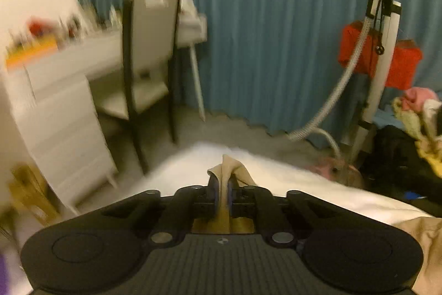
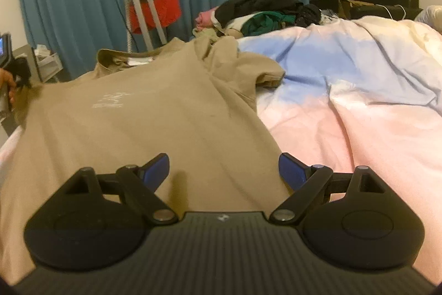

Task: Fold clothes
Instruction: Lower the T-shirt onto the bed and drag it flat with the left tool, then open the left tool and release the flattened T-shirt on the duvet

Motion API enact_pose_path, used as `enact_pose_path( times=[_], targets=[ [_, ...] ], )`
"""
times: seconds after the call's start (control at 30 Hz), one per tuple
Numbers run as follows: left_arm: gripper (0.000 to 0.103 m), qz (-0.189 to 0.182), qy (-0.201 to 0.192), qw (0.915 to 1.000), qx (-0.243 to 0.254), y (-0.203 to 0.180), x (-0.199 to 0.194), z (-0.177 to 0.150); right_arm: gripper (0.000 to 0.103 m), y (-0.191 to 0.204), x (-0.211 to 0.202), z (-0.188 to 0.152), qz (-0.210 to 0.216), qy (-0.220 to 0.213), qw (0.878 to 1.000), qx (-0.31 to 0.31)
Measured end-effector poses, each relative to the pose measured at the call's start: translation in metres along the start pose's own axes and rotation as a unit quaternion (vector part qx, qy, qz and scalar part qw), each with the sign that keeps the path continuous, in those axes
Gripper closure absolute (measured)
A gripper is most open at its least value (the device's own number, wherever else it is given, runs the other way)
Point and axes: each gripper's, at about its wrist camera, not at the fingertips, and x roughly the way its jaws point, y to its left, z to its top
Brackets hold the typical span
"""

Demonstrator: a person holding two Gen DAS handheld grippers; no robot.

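Setting: a bedroom in a home. Evidence — a bed covered with a rumpled pastel pink, blue and white duvet [image 2: 345,90], with a heap of mixed dark, green and pink clothes [image 2: 265,13] piled at its far side. Full-length teal pleated curtains [image 1: 270,26] hang to the grey carpeted floor [image 1: 221,134]. A white dressing worktop with drawers [image 1: 63,107] stands against the cream wall, cluttered on top, a beige high-backed chair with dark legs [image 1: 149,60] pushed up to it. An upright garment steamer with a grey hose [image 1: 378,46] stands by the curtains — household laundry gear.
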Motion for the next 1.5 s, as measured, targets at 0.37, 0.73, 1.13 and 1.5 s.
enact_pose_path(
  times=[0.37,0.73,1.13,1.5],
  targets=[
    [0.039,-0.124,0.105,0.9859,0.039,0.062,-0.096,-0.074,0.016,-0.003,0.011,-0.003,0.000,-0.001,1.000,0.004],
    [0.033,-0.224,0.336,0.9108,0.085,0.148,-0.278,-0.226,0.016,0.007,-0.057,0.003,0.005,-0.044,0.999,-0.020],
    [0.097,-0.190,0.370,0.8962,0.153,0.154,-0.331,-0.259,0.016,0.009,-0.133,-0.001,-0.011,-0.055,0.998,-0.004],
    [0.090,-0.131,0.337,0.9140,0.183,0.187,-0.370,-0.227,0.016,0.002,-0.124,0.002,0.004,-0.056,0.998,0.008]
  ],
)
